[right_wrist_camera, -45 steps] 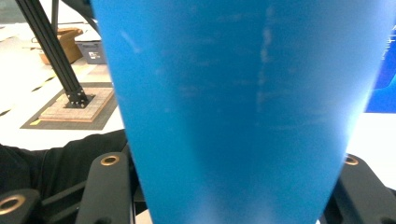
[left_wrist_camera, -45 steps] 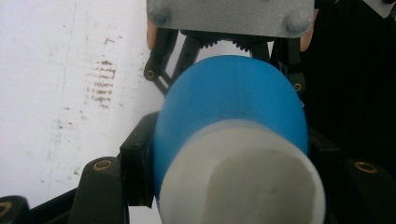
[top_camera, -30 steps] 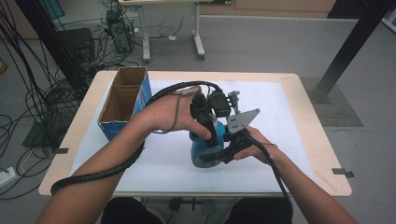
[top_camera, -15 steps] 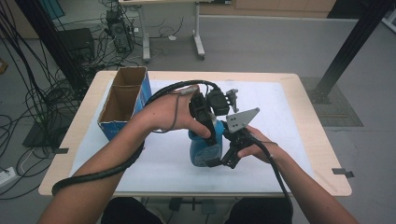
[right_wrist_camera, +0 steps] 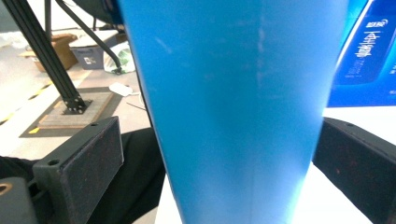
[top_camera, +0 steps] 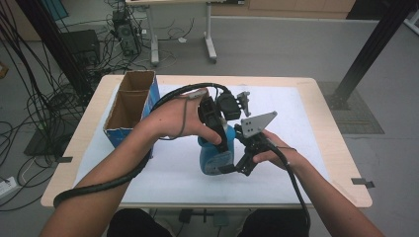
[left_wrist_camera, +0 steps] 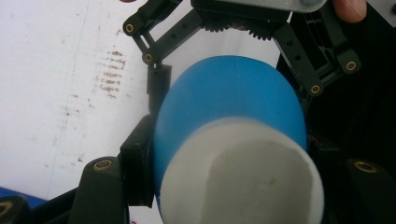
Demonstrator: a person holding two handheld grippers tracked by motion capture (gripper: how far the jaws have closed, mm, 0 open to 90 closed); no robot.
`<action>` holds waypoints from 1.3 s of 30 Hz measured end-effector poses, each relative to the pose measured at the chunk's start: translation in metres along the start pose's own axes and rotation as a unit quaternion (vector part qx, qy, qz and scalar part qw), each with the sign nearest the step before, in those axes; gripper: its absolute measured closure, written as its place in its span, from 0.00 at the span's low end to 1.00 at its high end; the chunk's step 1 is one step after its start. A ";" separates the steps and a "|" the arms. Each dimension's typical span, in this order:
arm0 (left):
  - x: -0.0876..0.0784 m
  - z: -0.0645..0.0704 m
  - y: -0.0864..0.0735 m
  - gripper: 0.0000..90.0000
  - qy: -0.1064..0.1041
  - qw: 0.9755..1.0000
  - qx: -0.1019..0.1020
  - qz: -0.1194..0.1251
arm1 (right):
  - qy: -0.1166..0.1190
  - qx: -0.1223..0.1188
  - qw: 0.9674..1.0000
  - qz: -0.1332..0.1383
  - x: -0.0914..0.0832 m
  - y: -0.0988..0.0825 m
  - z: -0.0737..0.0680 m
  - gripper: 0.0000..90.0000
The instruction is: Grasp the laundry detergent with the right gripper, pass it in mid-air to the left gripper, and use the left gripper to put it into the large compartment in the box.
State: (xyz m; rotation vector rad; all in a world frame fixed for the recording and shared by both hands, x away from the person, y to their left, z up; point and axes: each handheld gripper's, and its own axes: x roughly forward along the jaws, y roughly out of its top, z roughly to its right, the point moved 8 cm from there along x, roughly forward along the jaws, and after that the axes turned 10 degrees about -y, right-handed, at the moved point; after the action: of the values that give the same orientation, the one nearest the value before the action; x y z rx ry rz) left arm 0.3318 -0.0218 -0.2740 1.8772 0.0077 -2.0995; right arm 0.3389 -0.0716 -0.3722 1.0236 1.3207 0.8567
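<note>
left claw (left_wrist_camera: 224,140) clamps smooth blue bottle (top_camera: 213,157); right claw (right_wrist_camera: 219,154) just opened, straddling it.

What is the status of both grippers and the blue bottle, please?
Left gripper shut on blue bottle. Right gripper just opened, bottle between its jaws, unpressed. Cardboard box clear at left.

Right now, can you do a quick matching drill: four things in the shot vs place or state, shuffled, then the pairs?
Things
1. blue bottle
2. cardboard box
3. left gripper
4. right gripper

Place or state
A. open, fingers either side of the bottle, just opened
B. empty, at the table's left edge
C. shut on the bottle near its white cap
D. upright at mid-table, between both grippers

Pairs: 1-D, 2-B, 3-C, 4-A
</note>
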 end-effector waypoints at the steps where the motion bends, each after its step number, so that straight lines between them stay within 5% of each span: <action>1: 0.000 0.000 0.000 0.42 0.001 1.000 0.000 0.000 | -0.002 -0.001 1.000 -0.003 0.000 -0.001 0.001 0.02; 14: -0.004 -0.004 -0.005 0.42 0.005 1.000 -0.017 -0.003 | -0.013 0.002 0.998 -0.055 -0.010 -0.006 0.005 0.02; 24: -0.005 -0.007 -0.009 0.42 0.008 0.999 -0.037 -0.008 | -0.020 0.013 0.991 -0.133 -0.021 -0.019 0.009 0.03; 32: -0.010 -0.011 -0.016 0.42 0.014 0.998 -0.057 -0.010 | -0.031 0.020 0.980 -0.198 -0.033 -0.031 0.014 0.04; 39: -0.016 -0.016 -0.022 0.42 0.018 0.997 -0.075 -0.011 | -0.048 0.027 0.963 -0.263 -0.047 -0.043 0.020 0.04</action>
State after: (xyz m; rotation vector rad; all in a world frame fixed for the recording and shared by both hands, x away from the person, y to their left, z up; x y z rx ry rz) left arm 0.3430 0.0065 -0.2656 1.8340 0.1911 -2.0181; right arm 0.3524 -0.1323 -0.3965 0.6918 1.4454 0.3647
